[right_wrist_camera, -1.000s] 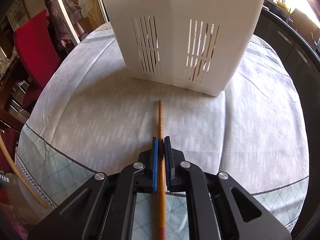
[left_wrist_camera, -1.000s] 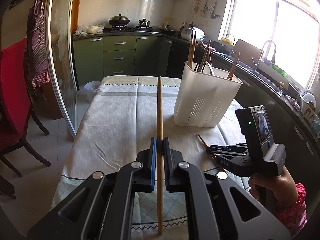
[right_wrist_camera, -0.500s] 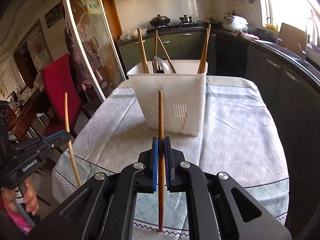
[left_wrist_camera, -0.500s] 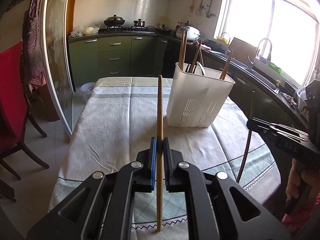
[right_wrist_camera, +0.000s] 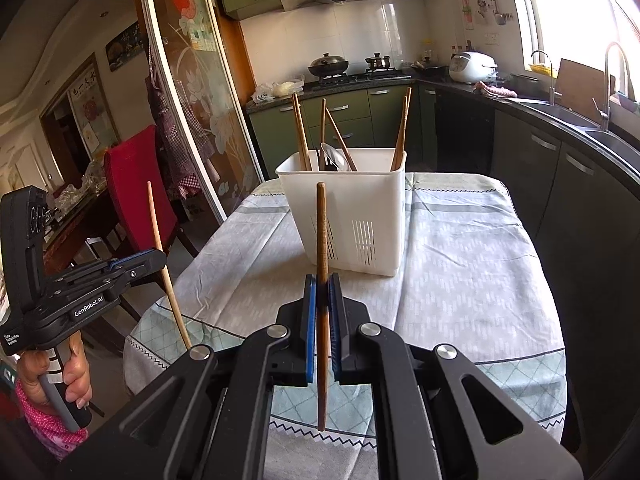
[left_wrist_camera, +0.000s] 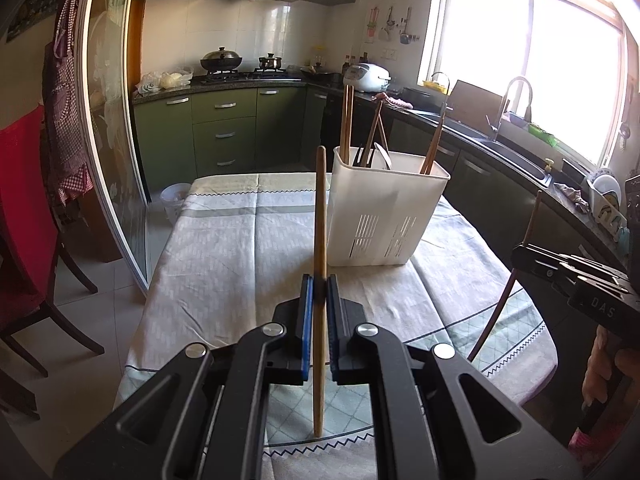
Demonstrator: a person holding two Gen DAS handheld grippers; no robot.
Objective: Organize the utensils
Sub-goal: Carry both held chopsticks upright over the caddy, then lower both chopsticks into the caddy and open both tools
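My left gripper (left_wrist_camera: 319, 285) is shut on a light wooden chopstick (left_wrist_camera: 320, 216), held upright above the near end of the table. It also shows in the right wrist view (right_wrist_camera: 138, 262) at the left. My right gripper (right_wrist_camera: 322, 284) is shut on a darker brown chopstick (right_wrist_camera: 321, 232), also upright; it appears in the left wrist view (left_wrist_camera: 520, 252) at the right. A white slotted utensil holder (left_wrist_camera: 384, 216) stands mid-table beyond both grippers, with several chopsticks (right_wrist_camera: 300, 132) and a spoon (right_wrist_camera: 334, 156) in it.
The table has a pale patterned cloth (left_wrist_camera: 240, 248) and rounded near edge. A red chair (right_wrist_camera: 136, 184) and a glass sliding door (left_wrist_camera: 108, 120) are to the left. Dark kitchen counters with a sink (left_wrist_camera: 508, 148) run along the right.
The right gripper has lifted its chopstick off the cloth and raised it upright, backing away from the holder. The left gripper has also risen and tilted up with its chopstick.
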